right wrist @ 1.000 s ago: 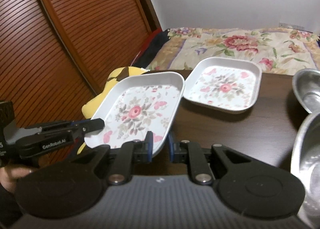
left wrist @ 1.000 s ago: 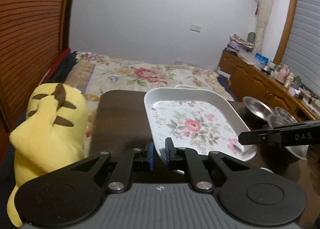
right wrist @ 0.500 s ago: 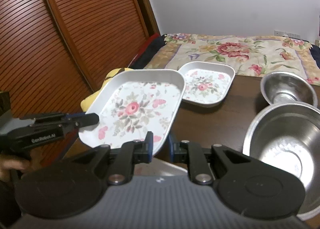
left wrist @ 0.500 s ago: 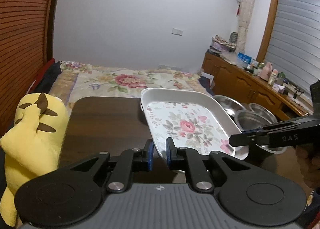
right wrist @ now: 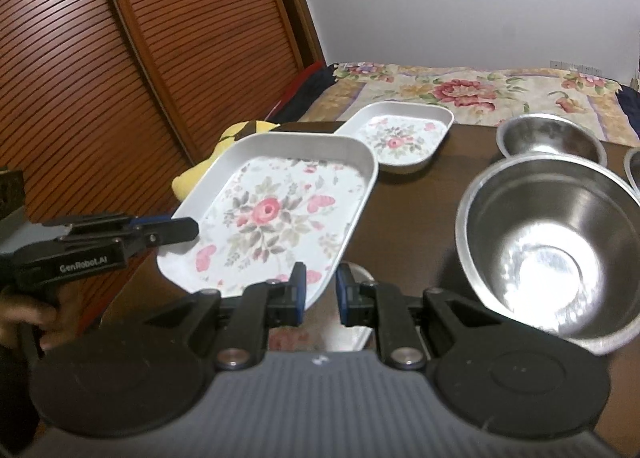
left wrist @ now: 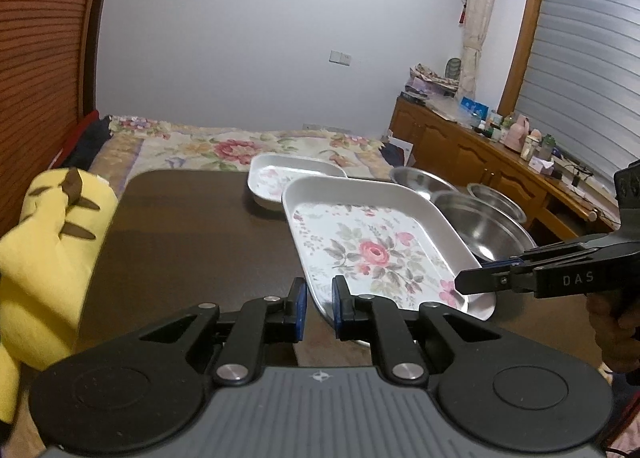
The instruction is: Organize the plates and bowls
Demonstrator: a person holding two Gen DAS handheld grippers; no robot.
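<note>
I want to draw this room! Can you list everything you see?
big tray: 1, white with flowers, held up over the table
small tray: 1, white with flowers, far side of table
bowls: 3, silver, right side of table
table: 1, dark brown
plush: 1, yellow, left of table
bed: 1, flowery cover, behind table
left hand-held gripper: black, shut on big tray
right hand-held gripper: black, shut on big tray

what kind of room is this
Most likely a bedroom at home: a bed with a floral cover lies behind the dark table, and a cluttered wooden dresser stands by the window.
</note>
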